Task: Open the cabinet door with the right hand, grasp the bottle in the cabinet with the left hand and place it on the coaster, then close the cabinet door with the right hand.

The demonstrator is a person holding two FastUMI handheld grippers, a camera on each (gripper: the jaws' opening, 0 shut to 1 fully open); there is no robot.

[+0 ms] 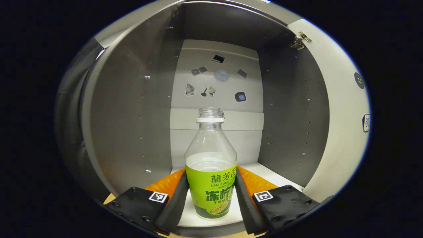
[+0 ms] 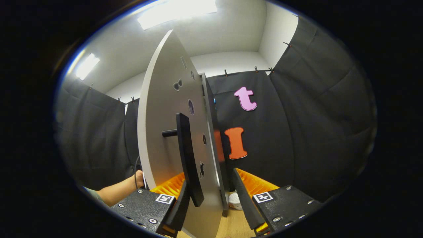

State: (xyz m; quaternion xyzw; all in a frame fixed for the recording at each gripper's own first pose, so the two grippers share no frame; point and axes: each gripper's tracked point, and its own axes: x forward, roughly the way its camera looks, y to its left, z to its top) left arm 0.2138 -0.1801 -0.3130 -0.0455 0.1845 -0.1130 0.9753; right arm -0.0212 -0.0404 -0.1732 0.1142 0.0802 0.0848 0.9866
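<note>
In the left gripper view, the left gripper (image 1: 211, 198) reaches into the open cabinet (image 1: 132, 125). Its two fingers stand on either side of the bottle (image 1: 211, 165), at the height of the green label. The jaws are spread about as wide as the bottle. The pads look to be right against the label on both sides, but a firm squeeze cannot be told from this angle. The bottle stands upright on the pale cabinet floor (image 1: 264, 172), close to the front edge. It has no cap on, and clear liquid fills it to just above the label. Behind it, the back wall (image 1: 218, 86) of the cabinet carries several small dark stickers. The grey side walls show rows of small holes. On the right, the inside of the open door (image 1: 343, 109) swings outward, with a metal hinge (image 1: 300, 39) near its top.

In the right gripper view, the right gripper (image 2: 211, 195) has its jaws wide apart around the edge of the cabinet door (image 2: 162, 125). The dark bar handle (image 2: 186, 158) on the door's face lies just beside the left-hand finger (image 2: 181, 206); whether they touch is unclear. The right-hand finger (image 2: 243, 198) stands clear of the door's far side. Past the door's lower left edge, a person's forearm (image 2: 119, 190) comes in. Below the fingers lies a wooden tabletop (image 2: 234, 221). Farther back hangs the black cloth wall (image 2: 297, 132), and above it the white ceiling with bright lights (image 2: 175, 11).
</note>
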